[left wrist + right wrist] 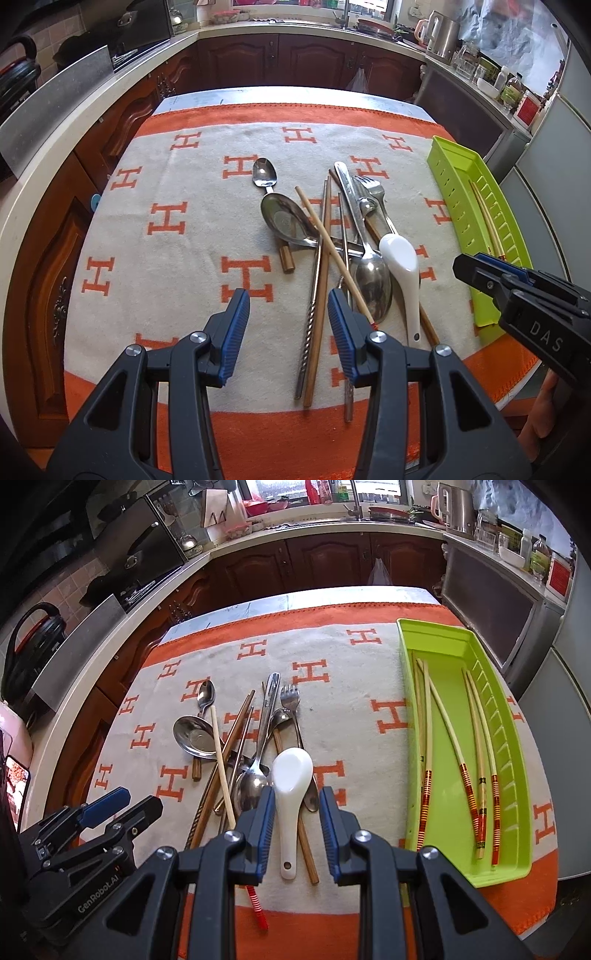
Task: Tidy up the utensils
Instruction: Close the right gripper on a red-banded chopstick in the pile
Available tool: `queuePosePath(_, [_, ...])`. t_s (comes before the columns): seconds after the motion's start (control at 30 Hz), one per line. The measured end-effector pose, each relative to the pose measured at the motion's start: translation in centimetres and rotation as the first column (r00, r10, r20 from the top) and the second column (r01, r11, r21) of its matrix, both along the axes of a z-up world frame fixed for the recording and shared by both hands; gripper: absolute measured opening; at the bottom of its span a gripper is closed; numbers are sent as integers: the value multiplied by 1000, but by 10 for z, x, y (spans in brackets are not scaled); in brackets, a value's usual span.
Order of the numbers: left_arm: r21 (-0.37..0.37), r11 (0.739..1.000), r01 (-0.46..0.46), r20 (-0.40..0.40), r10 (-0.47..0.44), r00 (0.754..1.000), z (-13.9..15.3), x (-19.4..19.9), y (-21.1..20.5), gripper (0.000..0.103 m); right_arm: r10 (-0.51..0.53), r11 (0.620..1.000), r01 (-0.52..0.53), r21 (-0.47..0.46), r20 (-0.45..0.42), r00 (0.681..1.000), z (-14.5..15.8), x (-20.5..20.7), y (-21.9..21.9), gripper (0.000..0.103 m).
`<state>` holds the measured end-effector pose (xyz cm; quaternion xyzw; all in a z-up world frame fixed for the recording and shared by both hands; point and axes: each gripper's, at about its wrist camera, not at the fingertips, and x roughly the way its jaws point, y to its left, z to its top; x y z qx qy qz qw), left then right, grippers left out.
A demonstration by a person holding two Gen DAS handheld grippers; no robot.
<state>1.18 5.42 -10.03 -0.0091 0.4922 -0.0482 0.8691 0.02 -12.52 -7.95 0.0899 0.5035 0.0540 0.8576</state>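
Note:
A pile of utensils lies mid-table on the orange and cream cloth: a white ceramic spoon point(400, 254) point(291, 771), steel spoons point(373, 280), a ladle-shaped spoon point(286, 221), forks point(369, 188), and wooden and steel chopsticks point(319, 295). A green tray point(413, 653) point(447, 166) at the right holds several pale chopsticks with red bands point(465, 775). My left gripper point(288, 314) is open and empty, above the chopsticks' near ends. My right gripper point(295, 805) is open, its jaws on either side of the white spoon's handle, not gripping it.
Kitchen counters and dark wood cabinets point(240, 59) ring the table. A kettle point(458, 509) and jars stand on the right counter. A phone point(14, 794) sits at far left. The right gripper's body point(517, 295) shows beside the tray.

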Motion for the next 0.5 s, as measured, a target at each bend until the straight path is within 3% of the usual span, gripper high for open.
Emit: queuePosePath(0.5, [-65,992,-105,-58,101,993,-22,-1,49,41,45,997,-45,58,-3,999,-8,3,13,24])
